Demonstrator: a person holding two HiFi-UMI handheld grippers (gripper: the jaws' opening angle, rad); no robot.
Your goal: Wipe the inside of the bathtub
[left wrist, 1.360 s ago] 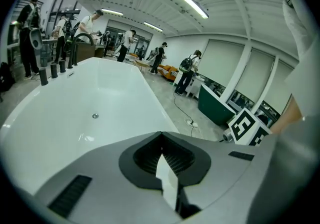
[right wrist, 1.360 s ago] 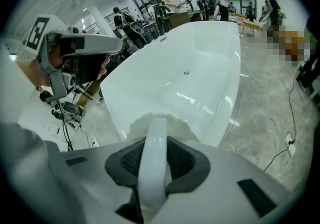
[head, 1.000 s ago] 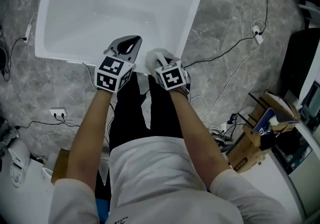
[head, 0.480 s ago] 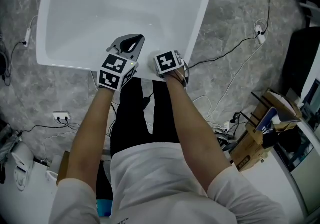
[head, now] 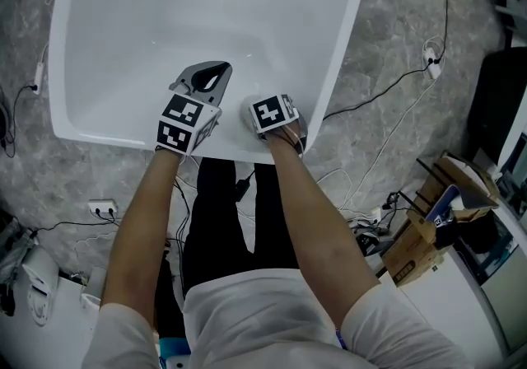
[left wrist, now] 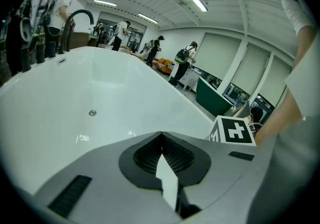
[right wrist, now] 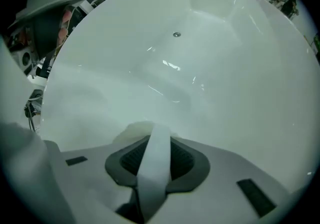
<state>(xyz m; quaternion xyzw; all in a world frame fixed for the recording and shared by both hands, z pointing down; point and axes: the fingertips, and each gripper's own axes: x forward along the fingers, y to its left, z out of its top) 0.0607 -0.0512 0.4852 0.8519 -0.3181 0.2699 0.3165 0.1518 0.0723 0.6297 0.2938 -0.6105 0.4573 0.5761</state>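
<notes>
- Bathtub [head: 123,21]: white and bare. Its long axis runs straight away from the person, from the near rim [head: 99,138] toward the far end, where a dark faucet [left wrist: 80,15] stands.
- Right gripper [right wrist: 152,133]: its jaws are clamped on a white cloth [right wrist: 150,168], whose bunched end pokes out past the tips. It sits at the near end of the tub, toward the near right corner, just inside the rim.
- Left gripper [left wrist: 161,135]: its jaws are pressed together at the tips and grip nothing that can be made out (only a white sliver shows through the slit behind them). It hovers just beside the right one, also at the near end.
- Drain [right wrist: 176,34]: a small metal disc on the tub floor. It lies ahead of the cloth along the long axis, well apart from both grippers.
- Judgement: the unwiped floor lies forward and below the cloth, so a stroke pushed away from the near rim toward the drain suits the right hand.
</notes>
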